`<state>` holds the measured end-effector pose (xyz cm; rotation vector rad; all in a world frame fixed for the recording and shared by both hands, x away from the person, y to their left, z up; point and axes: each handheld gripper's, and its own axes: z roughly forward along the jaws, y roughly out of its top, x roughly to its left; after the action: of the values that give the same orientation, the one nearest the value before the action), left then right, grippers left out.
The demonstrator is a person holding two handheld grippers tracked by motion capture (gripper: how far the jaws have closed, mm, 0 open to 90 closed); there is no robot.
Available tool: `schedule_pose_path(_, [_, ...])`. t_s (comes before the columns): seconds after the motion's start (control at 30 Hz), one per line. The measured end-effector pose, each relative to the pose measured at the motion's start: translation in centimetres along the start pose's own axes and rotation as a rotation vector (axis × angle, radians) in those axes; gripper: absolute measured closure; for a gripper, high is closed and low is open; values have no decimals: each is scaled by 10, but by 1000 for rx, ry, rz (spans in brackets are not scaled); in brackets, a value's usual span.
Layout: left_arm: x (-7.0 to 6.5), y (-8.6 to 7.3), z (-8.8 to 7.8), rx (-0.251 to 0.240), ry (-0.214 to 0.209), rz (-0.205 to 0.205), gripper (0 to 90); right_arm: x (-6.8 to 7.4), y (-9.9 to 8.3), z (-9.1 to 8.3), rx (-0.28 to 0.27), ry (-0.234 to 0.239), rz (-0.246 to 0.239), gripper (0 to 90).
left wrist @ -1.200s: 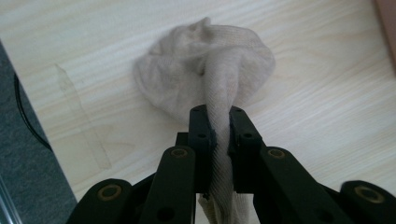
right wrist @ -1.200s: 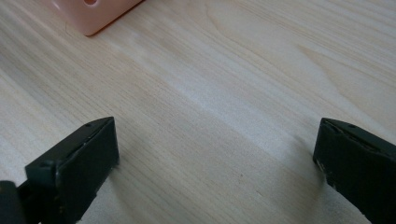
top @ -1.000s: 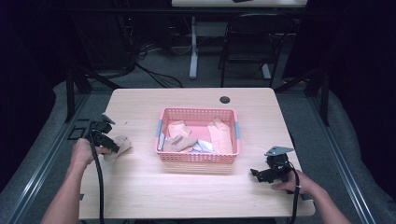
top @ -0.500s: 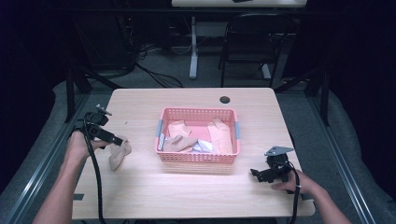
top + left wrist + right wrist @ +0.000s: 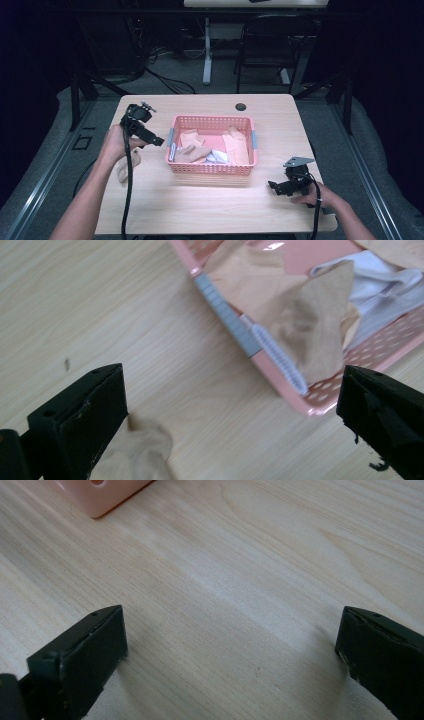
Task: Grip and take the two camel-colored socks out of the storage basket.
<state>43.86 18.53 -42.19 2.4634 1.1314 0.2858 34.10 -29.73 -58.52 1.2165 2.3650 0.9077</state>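
A pink basket [image 5: 212, 170] stands mid-table and holds peach, tan [image 5: 192, 153] and white [image 5: 218, 157] cloth pieces. A loose tan cloth [image 5: 127, 167] lies on the table to its left. My left gripper [image 5: 153, 139] hovers above that cloth, pointing at the basket's left end. Its jaws have just been opening and stand wide with nothing between them. In the left gripper view the tan cloth [image 5: 145, 455] lies below the left gripper [image 5: 235, 415], and the basket's rim [image 5: 280, 360] is ahead. My right gripper [image 5: 274, 186] rests open on the table at front right, as the right gripper view shows [image 5: 232, 645].
A black round grommet [image 5: 241, 106] sits near the table's far edge. A dark chair [image 5: 270, 45] and cables stand behind the table. The basket's corner [image 5: 100, 500] lies some way ahead of the right gripper, with bare wood between.
The left gripper has let go of the tan cloth, which now lies on the table. That gripper rose and moved right toward the basket. The right gripper kept still.
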Motion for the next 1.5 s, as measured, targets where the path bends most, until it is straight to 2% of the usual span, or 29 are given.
schedule_pose_path(0.03, [0,0,0,0,0,0,0,0,0,0,0,0,0,0])
schedule_pose_path(0.1, [-8,8,9,0,-5,17,0,0,0,0,0,0,0,0])
schedule_pose_path(0.23, [-25,23,29,19,-38,55,0,0,0,0,1,0,-1,0])
schedule_pose_path(0.27, [-34,29,40,54,-59,84,2,0,0,0,0,0,0,0])
schedule_pose_path(0.3, [-34,29,40,54,-59,84,11,0,0,0,0,0,0,0])
schedule_pose_path(0.33, [-38,31,46,76,-76,92,11,0,0,0,-1,3,1,0])
schedule_pose_path(0.4, [-50,37,64,116,-104,104,37,0,0,0,-1,0,1,0])
schedule_pose_path(0.43, [-50,37,64,116,-104,104,46,0,0,0,-1,0,1,0])
schedule_pose_path(0.53, [-61,44,83,146,-125,122,70,0,0,0,0,1,0,0])
schedule_pose_path(0.63, [-63,46,92,156,-126,120,104,0,0,0,-1,0,0,0])
schedule_pose_path(0.67, [-62,46,100,170,-127,114,157,0,0,0,-1,0,-1,0])
schedule_pose_path(0.77, [-62,45,107,187,-131,108,173,0,0,0,0,0,0,0])
schedule_pose_path(0.8, [-63,45,112,201,-134,112,237,0,0,0,-1,2,-1,0])
schedule_pose_path(0.9, [-63,44,117,227,-137,114,268,0,0,0,-2,3,1,0])
schedule_pose_path(0.93, [-64,44,119,239,-134,115,333,0,0,0,-2,2,1,0])
schedule_pose_path(1.0, [-64,43,121,258,-122,119,360,0,0,0,0,0,-1,0])
schedule_pose_path(1.1, [-64,41,123,267,-115,125,507,0,0,0,0,0,-1,0])
schedule_pose_path(1.13, [-63,39,123,275,-118,140,614,0,0,0,-1,2,0,0])
schedule_pose_path(1.2, [-63,38,123,272,-116,139,713,0,0,0,0,0,-1,0])
schedule_pose_path(1.4, [-58,40,108,214,-105,149,815,0,0,0,-2,3,1,0])
schedule_pose_path(1.5, [-56,42,103,201,-102,144,824,0,0,0,0,1,-1,0])
